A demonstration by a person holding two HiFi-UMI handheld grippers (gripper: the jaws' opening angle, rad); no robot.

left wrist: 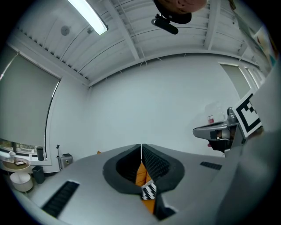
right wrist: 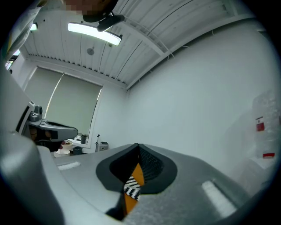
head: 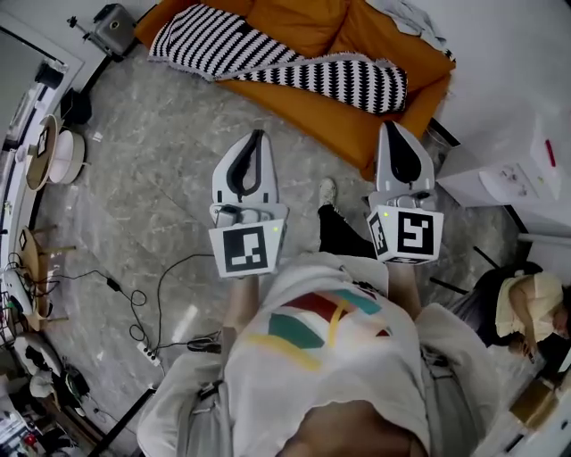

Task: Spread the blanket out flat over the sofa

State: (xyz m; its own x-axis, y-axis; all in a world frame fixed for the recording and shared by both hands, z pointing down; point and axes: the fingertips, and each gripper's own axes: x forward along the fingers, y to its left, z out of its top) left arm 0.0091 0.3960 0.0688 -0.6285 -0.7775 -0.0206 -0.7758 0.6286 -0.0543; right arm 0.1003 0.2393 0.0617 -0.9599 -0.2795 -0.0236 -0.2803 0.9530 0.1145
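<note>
A black-and-white zigzag blanket (head: 268,58) lies bunched in a long heap across the orange sofa (head: 312,27) at the top of the head view. Both grippers are held out over the floor, short of the sofa's front edge, and point toward it. My left gripper (head: 259,134) is shut with nothing in it, and so is my right gripper (head: 390,127). In the left gripper view the left gripper (left wrist: 141,147) has its tips together, and a strip of sofa (left wrist: 141,173) and blanket (left wrist: 149,190) shows below them. The right gripper view shows the right gripper (right wrist: 138,146) likewise, with blanket (right wrist: 131,186) beneath.
The floor is grey marble (head: 152,178). Cables and a power strip (head: 147,353) lie at the left, near a round table (head: 40,152). A device on a stand (head: 111,27) sits left of the sofa. A white cabinet (head: 513,174) and a seated person (head: 526,308) are at the right.
</note>
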